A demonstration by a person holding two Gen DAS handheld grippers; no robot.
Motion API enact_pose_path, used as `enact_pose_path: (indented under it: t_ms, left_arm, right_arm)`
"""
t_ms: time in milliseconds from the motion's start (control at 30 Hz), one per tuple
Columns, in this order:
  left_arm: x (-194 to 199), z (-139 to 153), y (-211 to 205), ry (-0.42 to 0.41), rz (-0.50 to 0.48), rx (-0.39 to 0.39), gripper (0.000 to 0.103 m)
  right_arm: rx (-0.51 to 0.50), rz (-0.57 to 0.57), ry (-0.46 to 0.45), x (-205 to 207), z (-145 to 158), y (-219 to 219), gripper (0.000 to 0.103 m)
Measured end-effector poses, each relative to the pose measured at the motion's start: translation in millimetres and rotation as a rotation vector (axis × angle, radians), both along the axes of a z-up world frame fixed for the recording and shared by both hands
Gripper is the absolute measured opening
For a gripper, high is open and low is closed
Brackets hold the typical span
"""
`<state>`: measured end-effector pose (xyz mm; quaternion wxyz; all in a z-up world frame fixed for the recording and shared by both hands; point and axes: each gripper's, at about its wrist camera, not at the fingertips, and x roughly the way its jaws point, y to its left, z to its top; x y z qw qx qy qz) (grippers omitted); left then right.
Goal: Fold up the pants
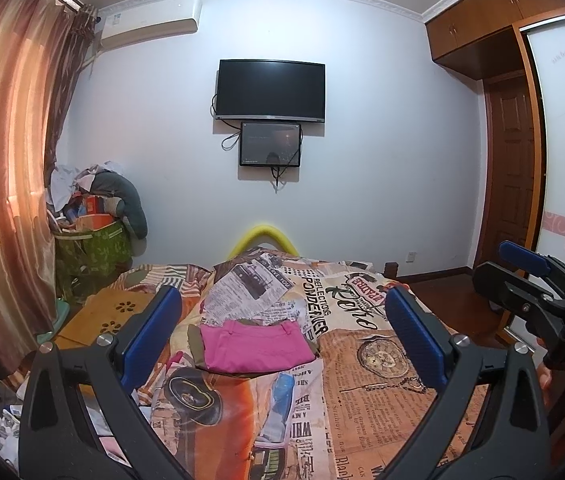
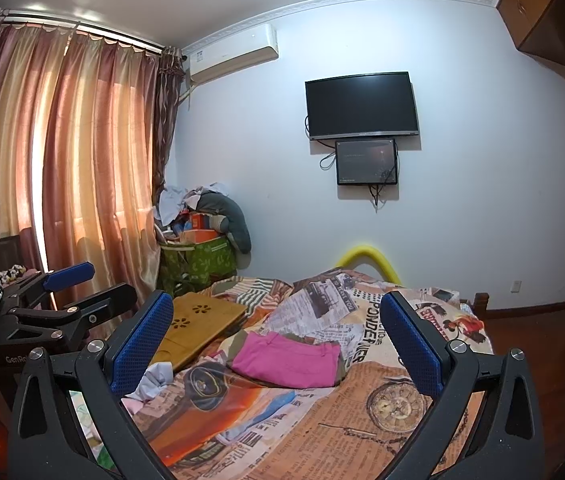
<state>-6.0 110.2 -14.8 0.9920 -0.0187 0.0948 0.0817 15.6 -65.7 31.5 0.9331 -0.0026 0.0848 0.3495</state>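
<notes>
Folded pink pants [image 1: 256, 346] lie on the printed bedspread [image 1: 382, 396], on top of an olive garment whose edges show beneath. They also show in the right wrist view [image 2: 288, 360]. My left gripper [image 1: 282, 340] is open and empty, raised above the bed, short of the pants. My right gripper [image 2: 276, 344] is open and empty, also held above the bed. In the left wrist view the right gripper [image 1: 538, 280] shows at the far right. In the right wrist view the left gripper [image 2: 62, 292] shows at the far left.
A wooden lap tray [image 2: 198, 324] lies on the bed's left side. Crumpled light cloth [image 2: 154, 384] lies near it. A green bin of clutter [image 2: 198, 260] stands by the curtains [image 2: 82, 200]. A TV [image 1: 270, 90] hangs on the far wall. A wardrobe [image 1: 510, 120] is on the right.
</notes>
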Motion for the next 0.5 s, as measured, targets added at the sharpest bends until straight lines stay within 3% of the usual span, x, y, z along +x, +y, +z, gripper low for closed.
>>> enact_pose_path:
  t_ms: [500]
  left_arm:
    - [1.2, -1.1, 1.8, 0.009, -0.016, -0.026, 0.103]
  right_arm:
    - [0.004, 0.0, 0.01, 0.4, -1.6, 1.5, 0.103]
